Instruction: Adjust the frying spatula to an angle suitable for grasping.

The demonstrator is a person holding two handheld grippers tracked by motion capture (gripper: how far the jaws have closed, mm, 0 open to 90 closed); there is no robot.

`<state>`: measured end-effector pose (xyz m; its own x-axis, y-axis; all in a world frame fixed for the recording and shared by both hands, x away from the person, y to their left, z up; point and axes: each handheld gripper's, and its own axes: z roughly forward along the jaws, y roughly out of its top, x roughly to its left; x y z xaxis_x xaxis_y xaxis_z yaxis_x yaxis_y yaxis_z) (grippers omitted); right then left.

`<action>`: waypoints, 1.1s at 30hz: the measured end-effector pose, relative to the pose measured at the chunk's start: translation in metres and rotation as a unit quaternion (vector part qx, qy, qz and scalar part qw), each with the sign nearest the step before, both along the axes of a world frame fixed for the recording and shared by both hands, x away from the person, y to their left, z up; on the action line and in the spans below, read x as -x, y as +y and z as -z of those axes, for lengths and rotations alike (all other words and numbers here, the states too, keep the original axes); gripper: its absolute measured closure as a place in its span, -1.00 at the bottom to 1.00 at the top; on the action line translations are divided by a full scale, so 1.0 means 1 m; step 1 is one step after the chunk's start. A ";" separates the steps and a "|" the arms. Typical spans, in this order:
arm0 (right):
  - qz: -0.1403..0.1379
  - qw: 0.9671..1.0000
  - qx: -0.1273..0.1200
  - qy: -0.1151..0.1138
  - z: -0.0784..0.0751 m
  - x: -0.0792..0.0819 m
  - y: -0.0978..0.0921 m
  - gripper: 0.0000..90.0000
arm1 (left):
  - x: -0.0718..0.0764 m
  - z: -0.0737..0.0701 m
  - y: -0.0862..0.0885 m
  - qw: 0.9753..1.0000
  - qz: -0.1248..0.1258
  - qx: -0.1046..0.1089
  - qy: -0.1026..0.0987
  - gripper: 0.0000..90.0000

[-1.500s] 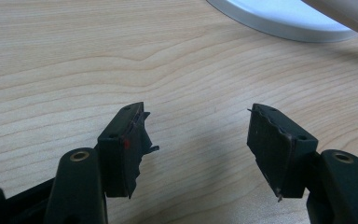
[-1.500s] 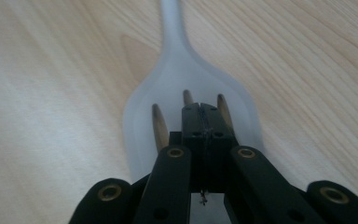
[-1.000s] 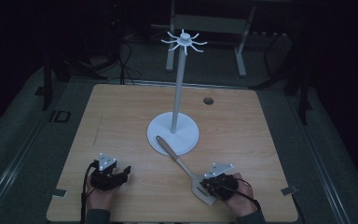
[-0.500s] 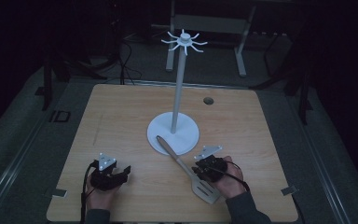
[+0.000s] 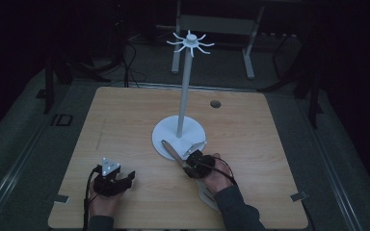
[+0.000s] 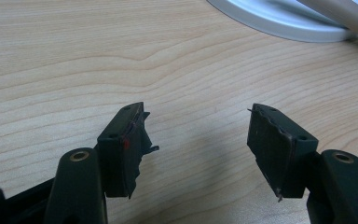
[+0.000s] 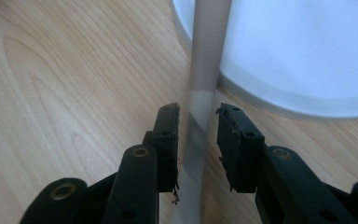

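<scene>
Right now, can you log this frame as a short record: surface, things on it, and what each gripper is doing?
surface: wooden table
stand: white hook stand, upright on a round base
spatula: spatula, handle tip lying on the stand's base
right gripper: right gripper, jaws either side of the spatula handle, narrow gaps visible, not yet clamped
left gripper: left gripper, jaws wide apart, holding nothing, low over bare table

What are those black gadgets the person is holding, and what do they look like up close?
Two hand-held grippers. The left gripper is black with a grey three-cornered plate on top and a dark cable trailing back. Its two jaws are black blocks on rounded arms with brass-coloured rivets; one pad has a small red mark and ragged edges. The right gripper looks alike, with a black cable looping over the hand. A dark sleeve covers the right forearm.
</scene>
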<state>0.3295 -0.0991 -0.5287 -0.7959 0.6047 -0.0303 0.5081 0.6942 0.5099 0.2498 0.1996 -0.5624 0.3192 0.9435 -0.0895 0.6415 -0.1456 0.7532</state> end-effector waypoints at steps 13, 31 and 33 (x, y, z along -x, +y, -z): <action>0.010 1.000 0.010 0.014 0.000 -0.008 -0.018 0.79 | 0.000 0.000 0.001 1.000 -0.001 0.001 -0.001 -0.17; 0.010 1.000 -0.013 0.012 -0.009 -0.017 -0.021 0.46 | -0.001 0.000 -0.001 1.000 0.000 -0.002 0.002 -0.17; 0.007 1.000 -0.001 0.021 -0.006 -0.022 -0.012 0.46 | 0.000 0.000 0.000 1.000 0.001 0.000 0.001 -0.17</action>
